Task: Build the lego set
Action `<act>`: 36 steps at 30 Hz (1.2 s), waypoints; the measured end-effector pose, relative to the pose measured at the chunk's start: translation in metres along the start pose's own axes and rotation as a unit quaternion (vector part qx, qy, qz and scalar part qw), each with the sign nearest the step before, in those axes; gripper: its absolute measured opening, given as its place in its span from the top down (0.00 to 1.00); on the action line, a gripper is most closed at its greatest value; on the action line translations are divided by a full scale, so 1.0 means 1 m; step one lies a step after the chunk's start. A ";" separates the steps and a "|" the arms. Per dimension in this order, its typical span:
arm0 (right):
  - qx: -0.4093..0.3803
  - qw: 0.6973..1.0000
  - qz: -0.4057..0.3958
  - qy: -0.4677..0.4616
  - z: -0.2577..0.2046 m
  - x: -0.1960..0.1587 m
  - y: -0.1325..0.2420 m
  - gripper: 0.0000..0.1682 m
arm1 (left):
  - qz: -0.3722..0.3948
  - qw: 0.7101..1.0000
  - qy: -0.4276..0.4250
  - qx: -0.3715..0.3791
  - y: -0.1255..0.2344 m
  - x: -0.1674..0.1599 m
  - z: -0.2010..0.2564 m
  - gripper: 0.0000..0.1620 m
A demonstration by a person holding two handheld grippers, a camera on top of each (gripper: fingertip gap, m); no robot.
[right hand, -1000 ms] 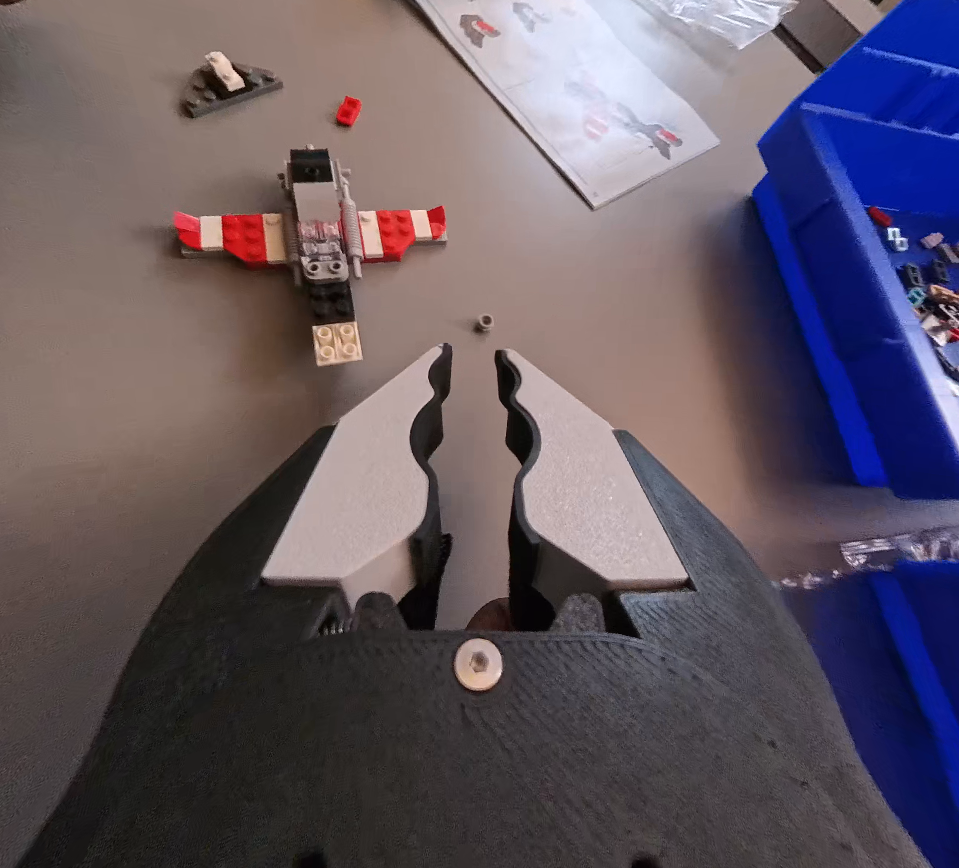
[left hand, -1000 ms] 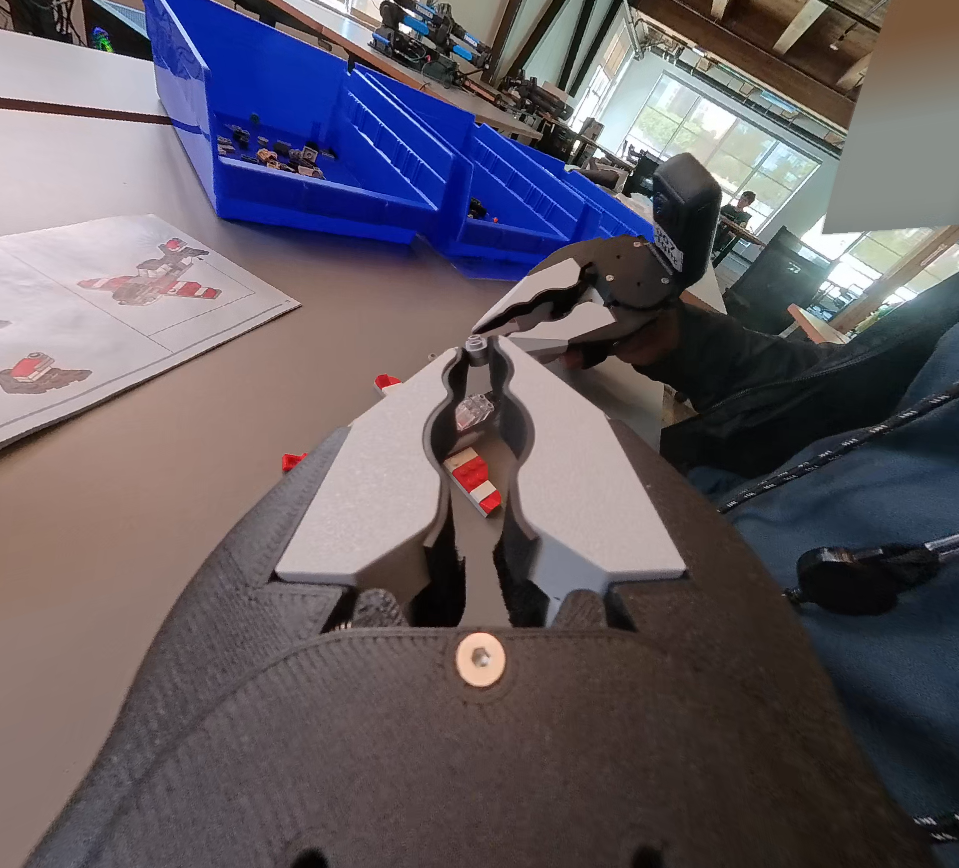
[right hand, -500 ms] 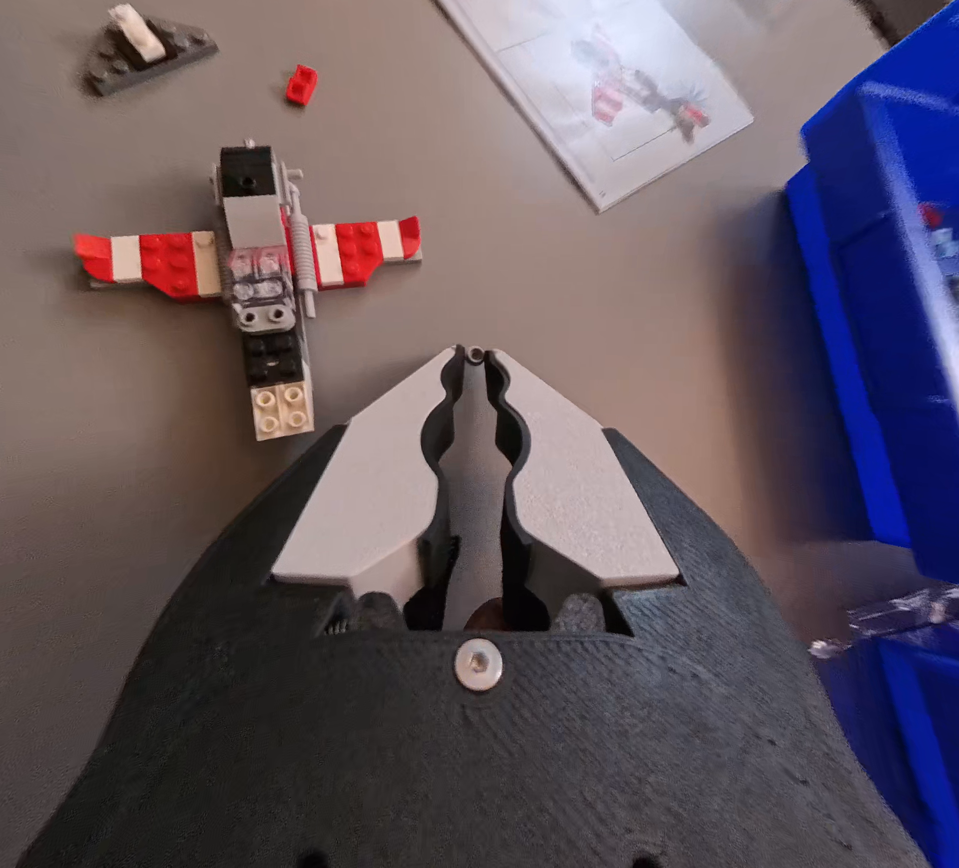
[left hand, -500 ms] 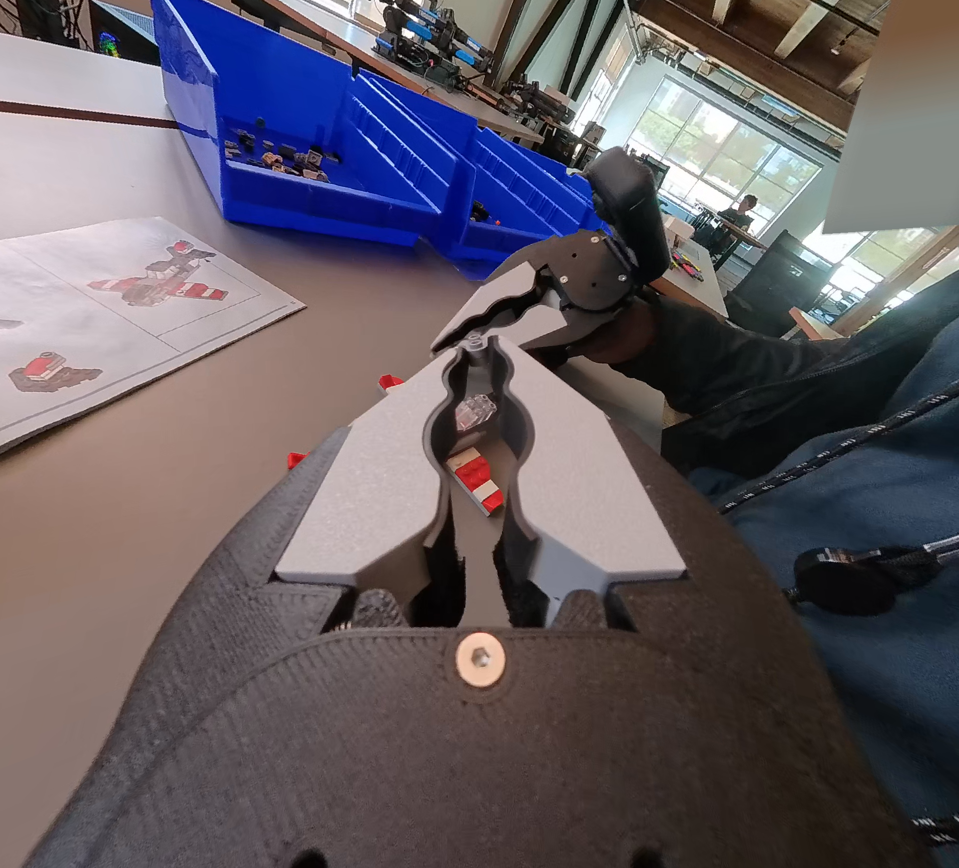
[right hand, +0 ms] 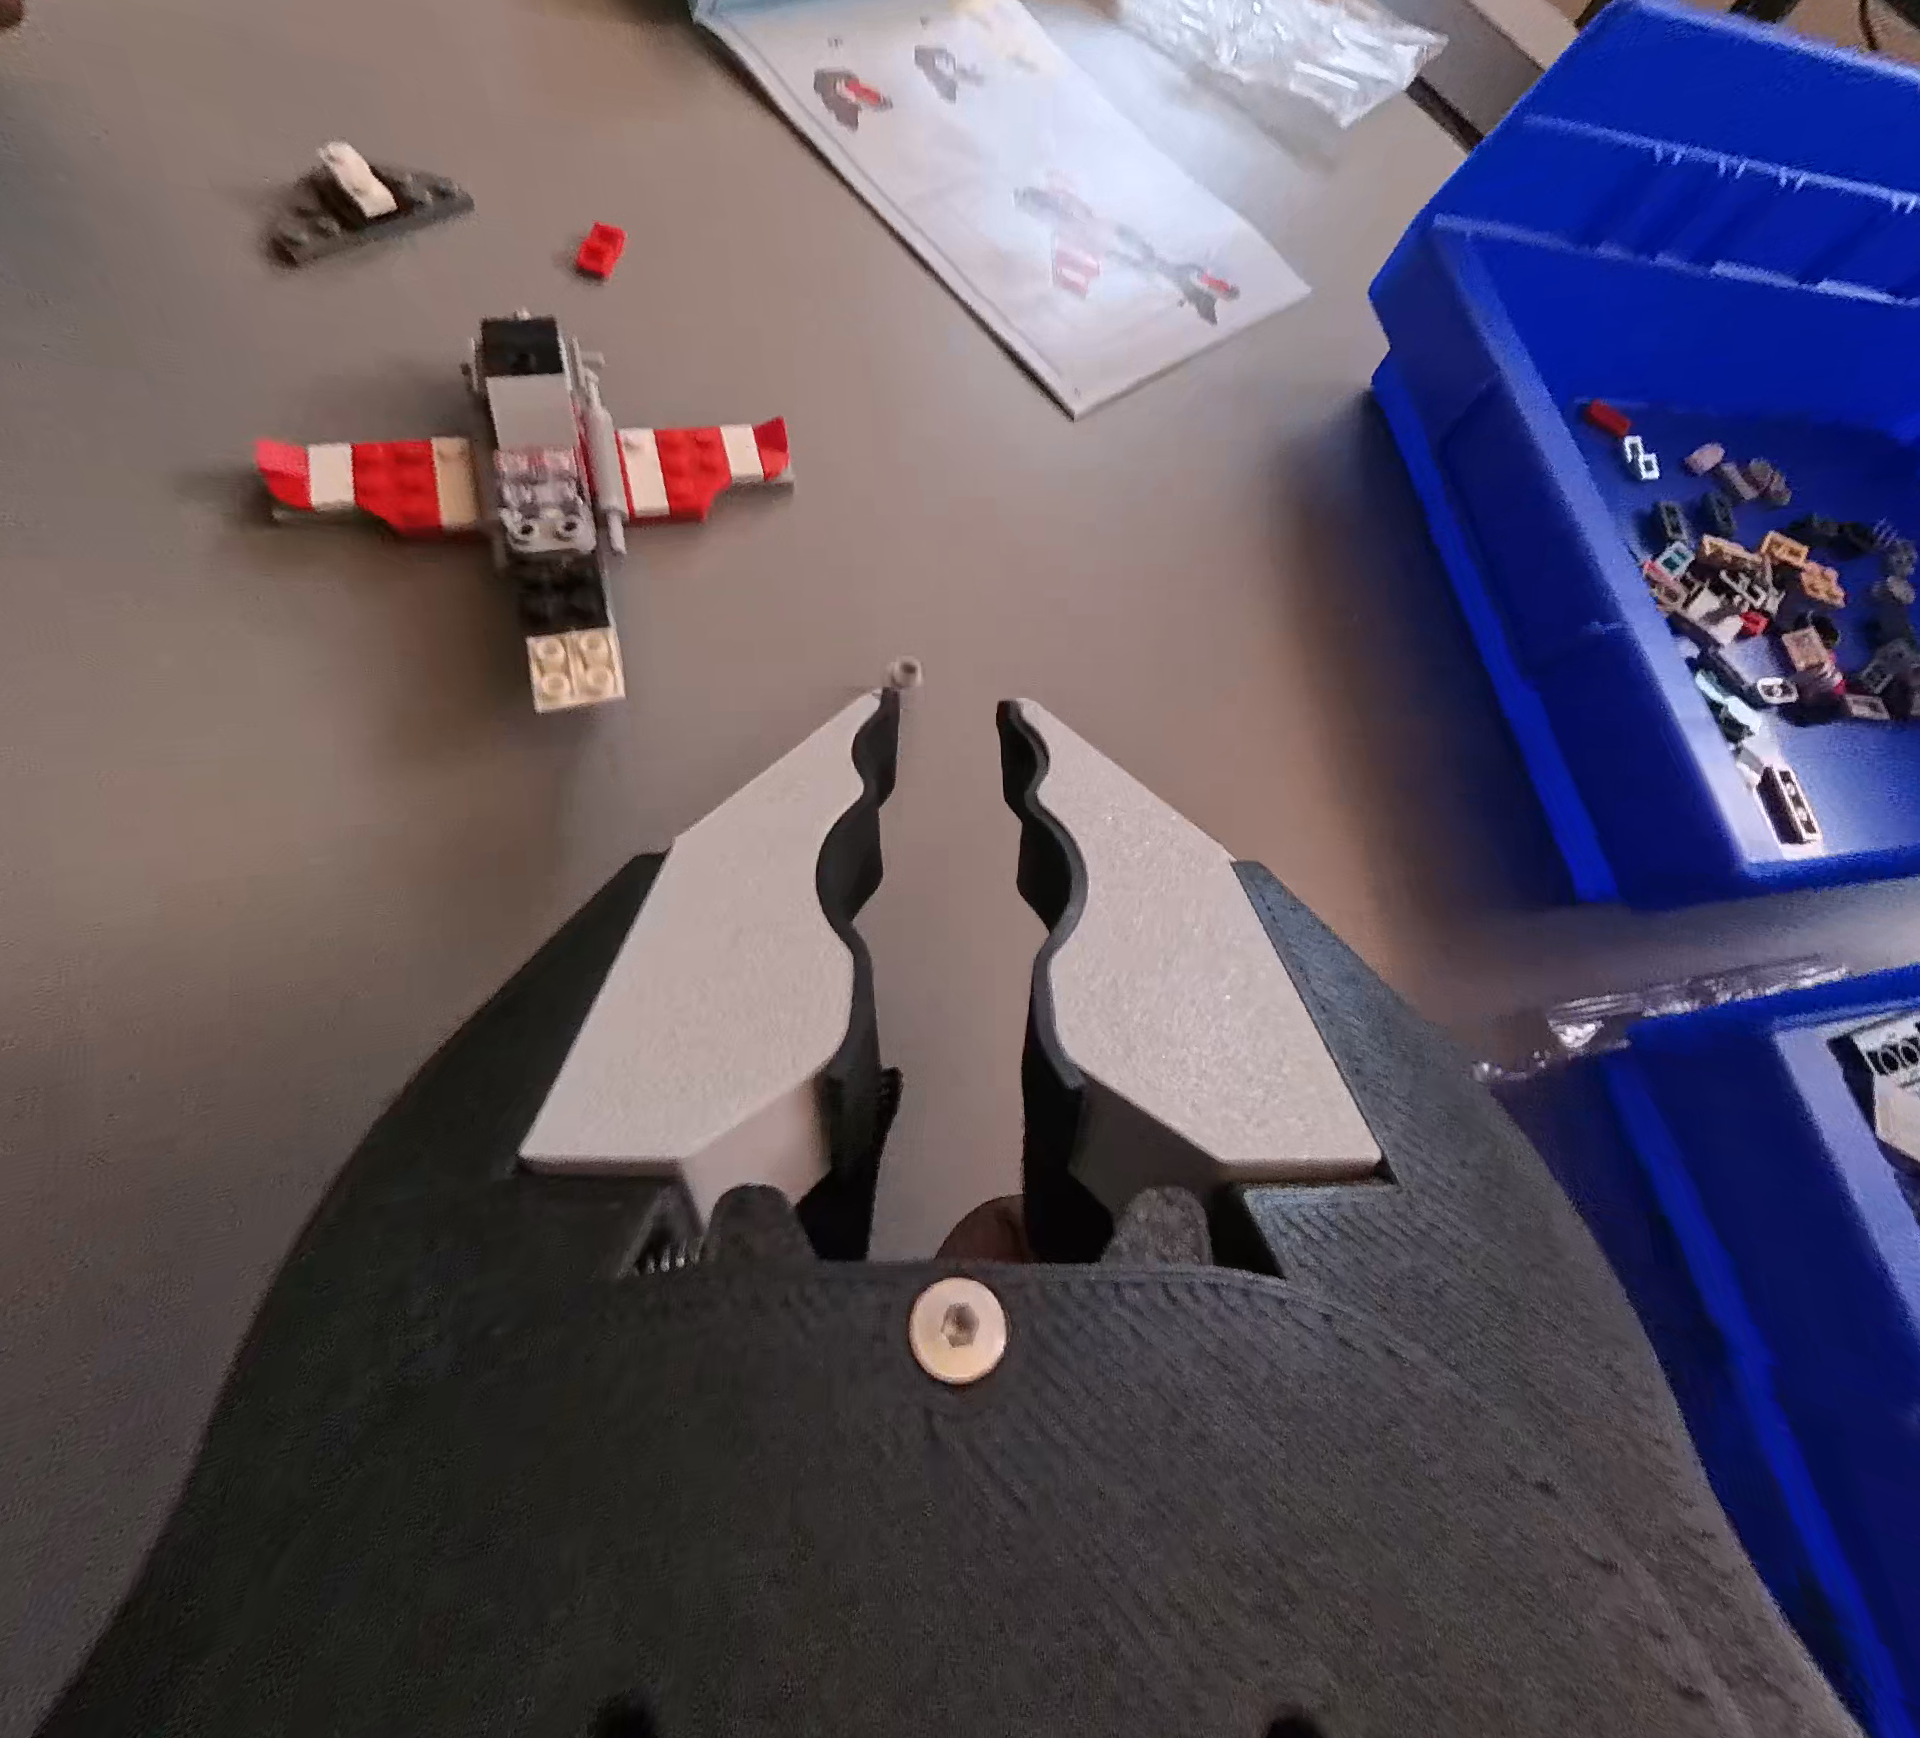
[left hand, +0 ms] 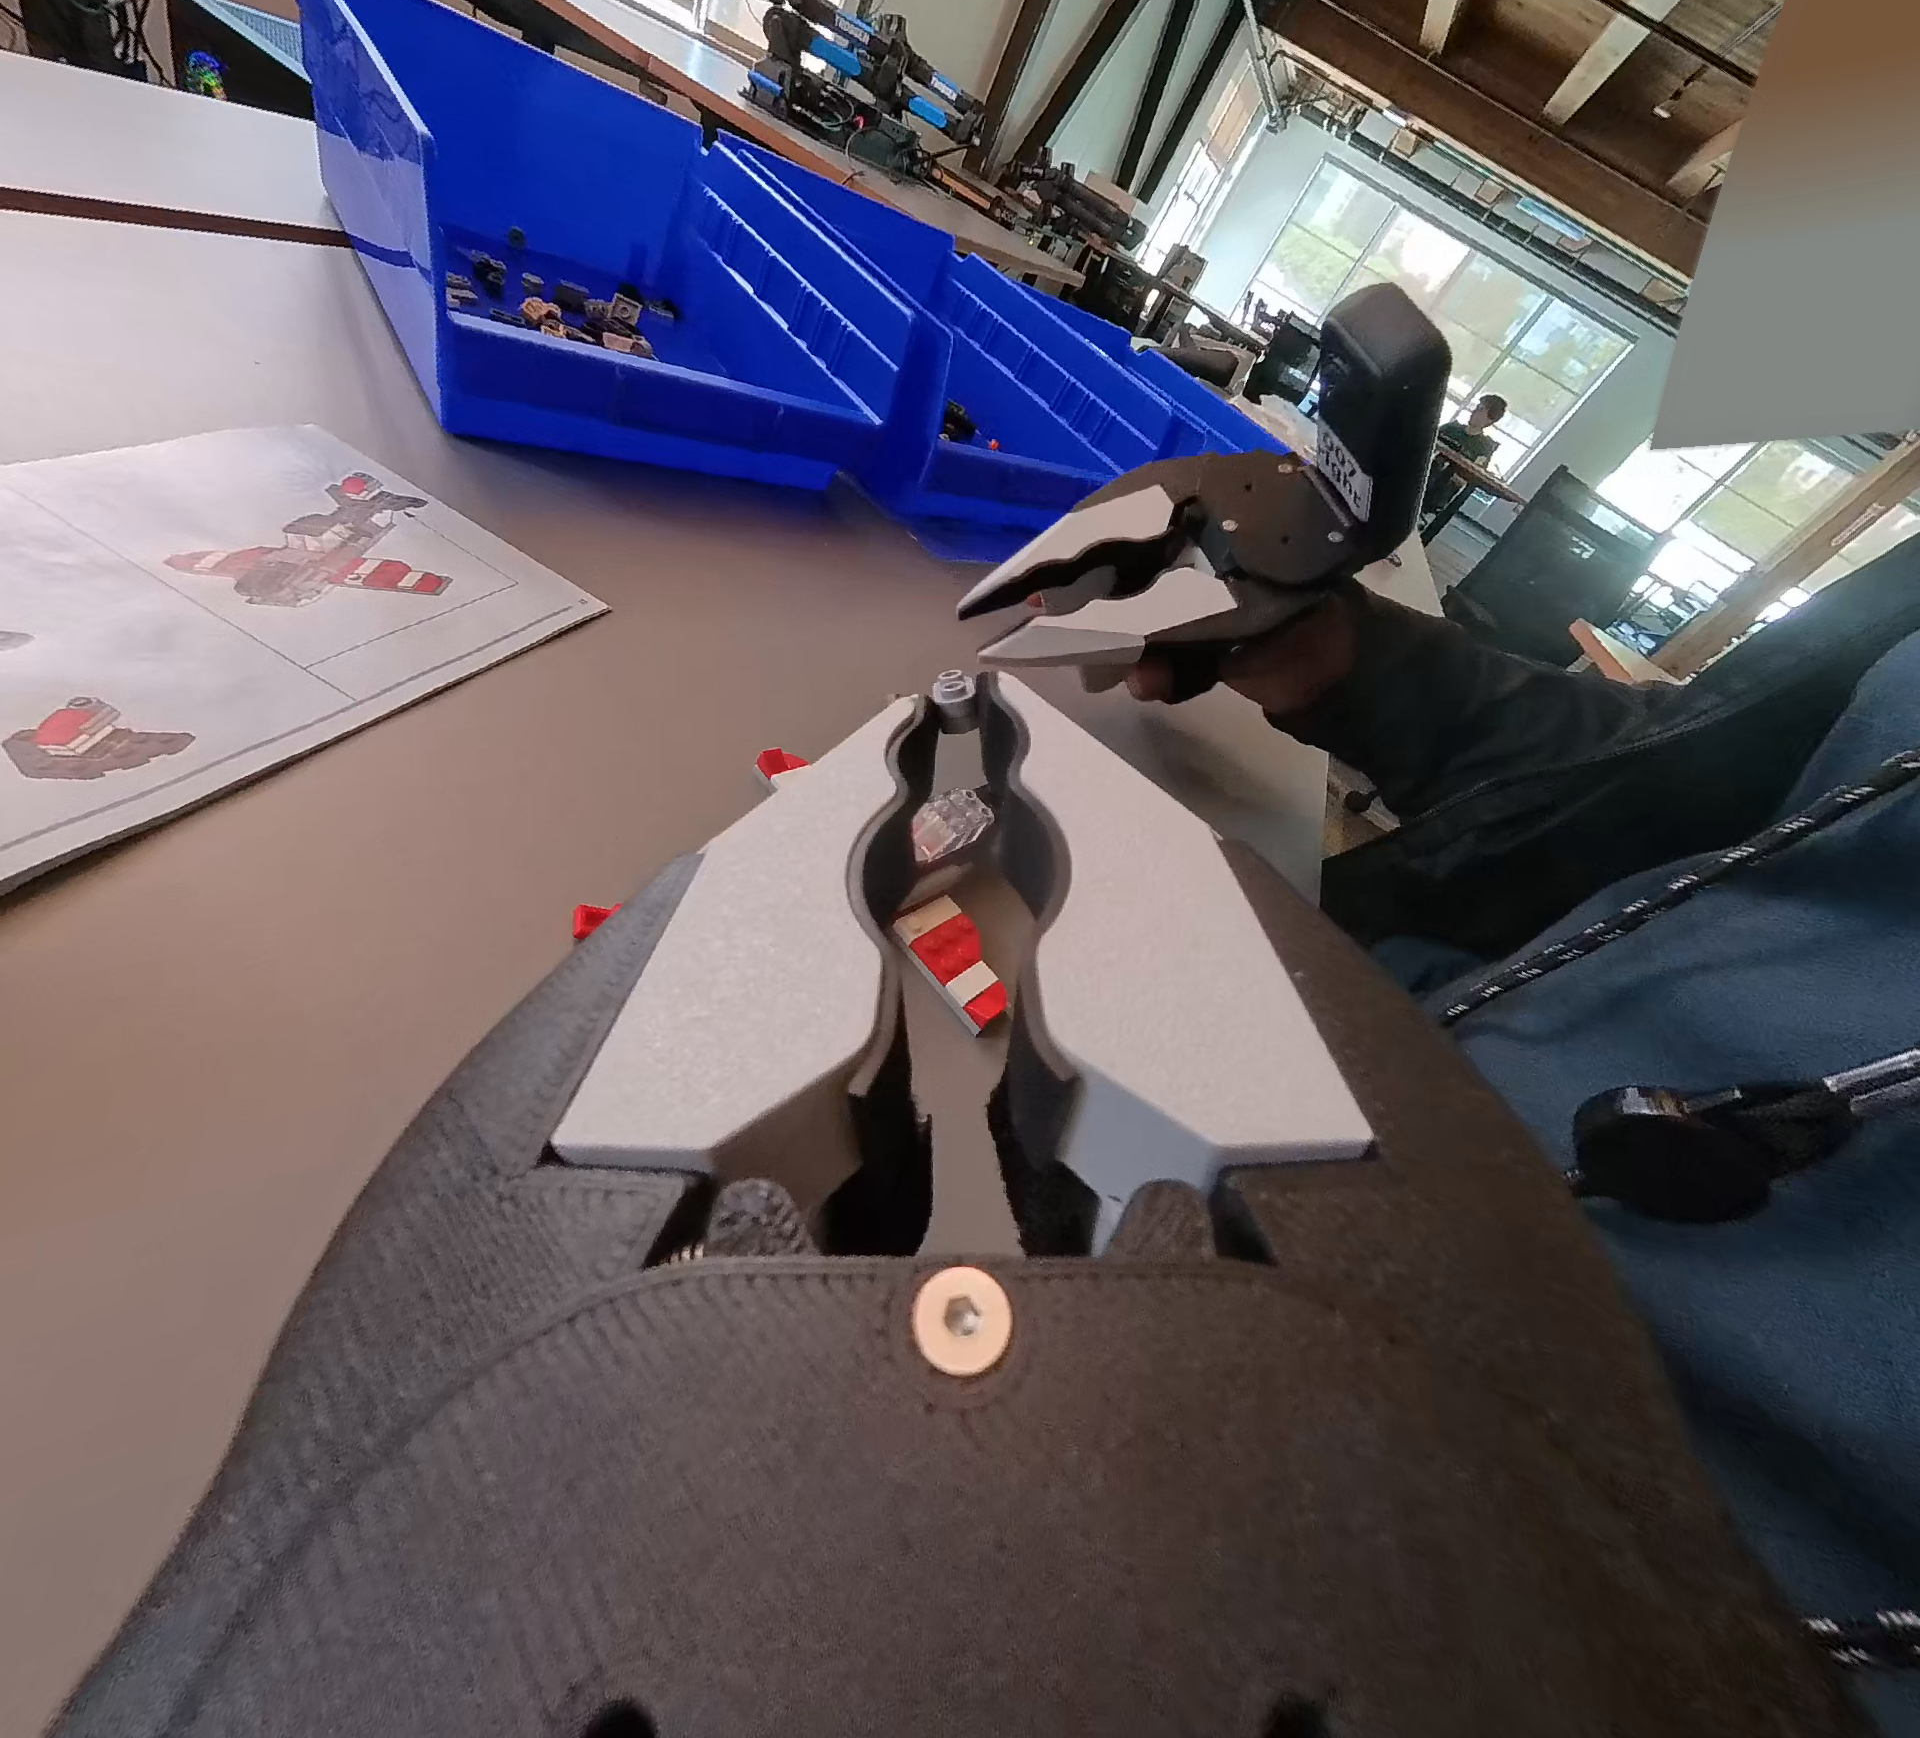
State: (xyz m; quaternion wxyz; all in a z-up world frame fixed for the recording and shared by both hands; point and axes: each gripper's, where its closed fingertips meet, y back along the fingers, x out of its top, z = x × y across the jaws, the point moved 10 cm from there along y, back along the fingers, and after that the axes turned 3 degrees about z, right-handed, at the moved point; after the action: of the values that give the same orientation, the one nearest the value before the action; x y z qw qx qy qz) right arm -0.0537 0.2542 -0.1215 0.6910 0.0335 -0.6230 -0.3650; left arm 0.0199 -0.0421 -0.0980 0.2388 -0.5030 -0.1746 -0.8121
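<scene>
Where jaws part: right gripper (right hand: 945, 712), tiny round grey stud (right hand: 904, 672).

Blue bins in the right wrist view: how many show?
2. One blue bin at the right holds a pile of loose small pieces; a second blue bin lies nearer the camera at the lower right edge, cut off. More may lie outside the frame.

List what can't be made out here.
Left wrist view: most of the lego plane, hidden behind the left tool; only a wing shows.
Left wrist view: whether that tool's tips touch; the grey stud covers the gap.
Right wrist view: loose pieces in the blue bin, too small and blurred.
Right wrist view: the second bin, cut off by the edge.
</scene>
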 end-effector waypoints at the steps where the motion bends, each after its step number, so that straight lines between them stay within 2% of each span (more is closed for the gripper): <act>1: -0.003 1.000 -0.007 0.000 0.000 -0.002 0.001 0.88 | 0.000 1.000 0.000 0.001 0.000 0.000 0.000 0.95; 12: 0.018 0.999 -0.032 -0.004 -0.005 -0.002 -0.012 0.91 | -0.002 1.000 -0.002 0.001 0.000 0.000 0.001 0.95; 36: -0.013 0.996 -0.085 -0.040 0.009 -0.007 -0.028 0.95 | 0.000 1.000 -0.002 0.002 0.001 0.000 0.000 0.95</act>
State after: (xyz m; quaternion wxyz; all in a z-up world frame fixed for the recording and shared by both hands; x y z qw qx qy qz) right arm -0.0740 0.2413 -0.1393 0.6326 0.0630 -0.6402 -0.4313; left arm 0.0206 -0.0433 -0.0975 0.2395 -0.5042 -0.1769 -0.8107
